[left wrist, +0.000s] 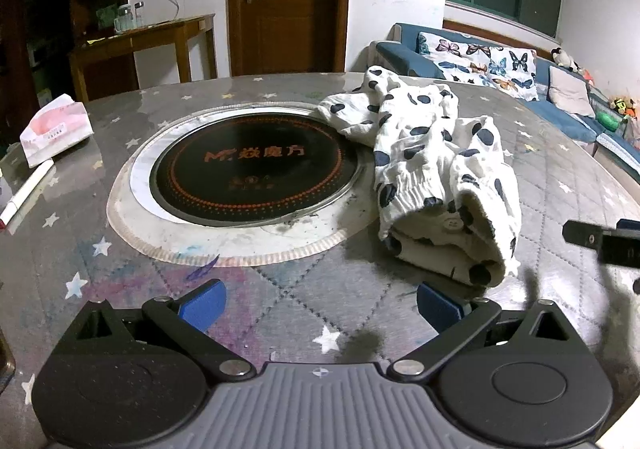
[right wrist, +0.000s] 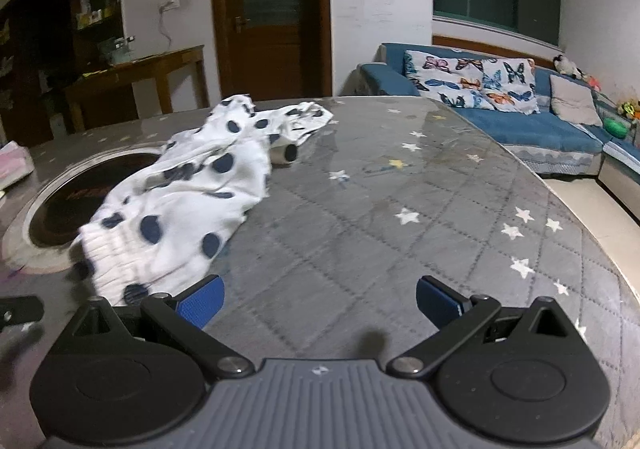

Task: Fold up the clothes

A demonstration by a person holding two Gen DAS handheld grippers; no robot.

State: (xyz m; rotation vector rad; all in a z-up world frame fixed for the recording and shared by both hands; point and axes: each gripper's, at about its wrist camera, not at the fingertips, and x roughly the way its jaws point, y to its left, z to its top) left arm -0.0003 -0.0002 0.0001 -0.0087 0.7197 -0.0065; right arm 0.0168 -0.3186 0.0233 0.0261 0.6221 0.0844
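White cloth with dark blue spots is lying crumpled ahead of my left gripper, whose blue pads are standing wide apart with nothing between them. This spotted garment is resting on the grey, star-printed table, its near rolled end just beyond my right-hand pad and its far end trailing toward the back edge. One sleeve or leg is lapping over the rim of the round black cooktop sunk into the middle of the table. Off to the left, a tissue pack and a white pen are lying near the table's edge. At the far right of this view, the tip of my right gripper is poking in, close beside the garment.

Turning to the right wrist view, my right gripper is likewise gaping wide and holding nothing. The garment is spreading to the left of it, its gathered, elastic-looking hem sitting just beside my left-hand pad; whether they are touching I cannot tell, as that part is blurred. Bare table is stretching ahead, and a blue sofa with butterfly cushions is standing beyond it.
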